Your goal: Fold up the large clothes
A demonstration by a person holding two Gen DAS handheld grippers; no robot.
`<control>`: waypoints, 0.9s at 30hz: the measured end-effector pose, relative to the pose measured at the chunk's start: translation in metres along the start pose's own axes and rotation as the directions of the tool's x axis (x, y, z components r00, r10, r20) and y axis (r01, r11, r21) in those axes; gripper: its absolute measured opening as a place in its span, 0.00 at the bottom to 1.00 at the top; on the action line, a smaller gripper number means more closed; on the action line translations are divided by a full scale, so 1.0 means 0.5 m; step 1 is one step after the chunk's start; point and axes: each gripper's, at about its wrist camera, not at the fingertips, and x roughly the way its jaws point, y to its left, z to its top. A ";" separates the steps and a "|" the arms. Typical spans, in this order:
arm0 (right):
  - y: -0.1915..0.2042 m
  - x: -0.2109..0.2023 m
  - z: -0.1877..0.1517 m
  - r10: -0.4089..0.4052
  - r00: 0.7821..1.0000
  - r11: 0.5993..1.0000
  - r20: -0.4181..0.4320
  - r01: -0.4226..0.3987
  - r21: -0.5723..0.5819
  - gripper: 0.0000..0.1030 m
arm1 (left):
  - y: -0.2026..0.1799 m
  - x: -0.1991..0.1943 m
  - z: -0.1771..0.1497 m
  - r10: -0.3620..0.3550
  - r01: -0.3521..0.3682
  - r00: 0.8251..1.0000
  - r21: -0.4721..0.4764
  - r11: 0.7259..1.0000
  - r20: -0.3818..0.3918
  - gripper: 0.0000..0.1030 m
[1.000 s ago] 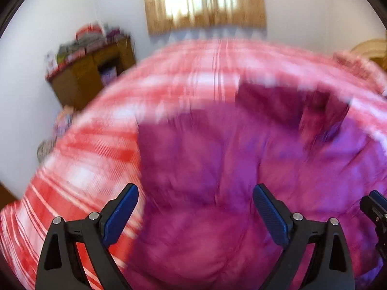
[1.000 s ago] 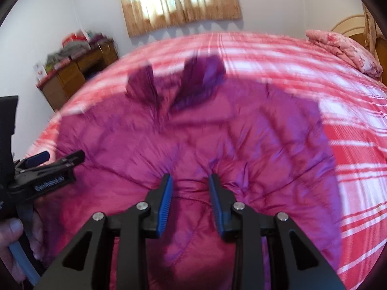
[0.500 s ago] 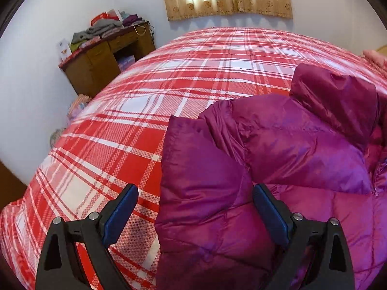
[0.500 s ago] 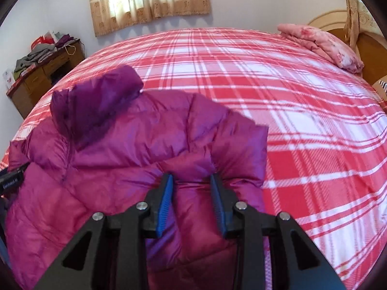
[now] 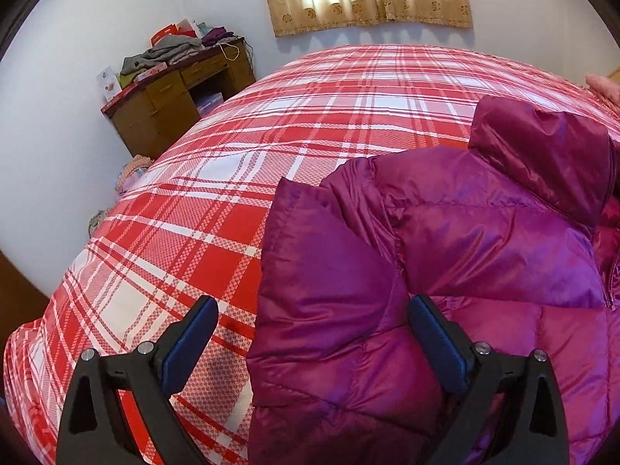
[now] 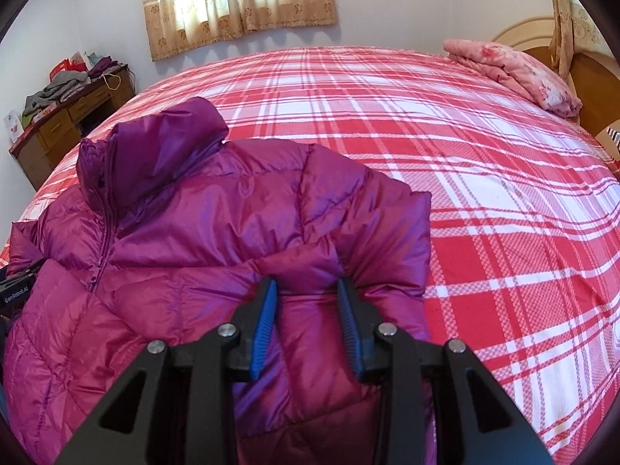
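Magenta and glossy, the quilted puffer jacket [image 6: 217, 232] lies front-up on the red-and-white plaid bedspread [image 6: 484, 201], collar standing toward the window and zipper running down its middle. Its sleeves are folded in over the body, so each side edge is a straight line against the plaid. The right gripper [image 6: 306, 310] pinches a ridge of padding near the jacket's right edge, jaws narrow and closed on fabric. The left gripper [image 5: 310, 329] stands wide, its fingers straddling the left folded sleeve without clamping it. Broad open bedspread stretches beyond the collar and to both sides; a folded pink blanket [image 6: 515, 69] sits by the headboard, a cluttered wooden desk [image 5: 174, 104] off the far corner. A second ago the jacket was a blurred, spread-out mass; it now lies settled and narrower.
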 end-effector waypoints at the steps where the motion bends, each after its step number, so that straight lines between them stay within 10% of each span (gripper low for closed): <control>1: 0.000 0.000 0.000 0.000 1.000 1.000 0.001 0.000 0.000 0.36 | 0.000 0.000 0.000 -0.001 0.001 1.000 -0.001 1.000 -0.001 0.97; 27: 0.016 -0.001 -0.003 -0.029 1.000 0.999 0.003 0.029 -0.016 0.36 | 0.012 0.007 -0.002 -0.047 0.046 0.999 -0.023 0.999 -0.006 0.98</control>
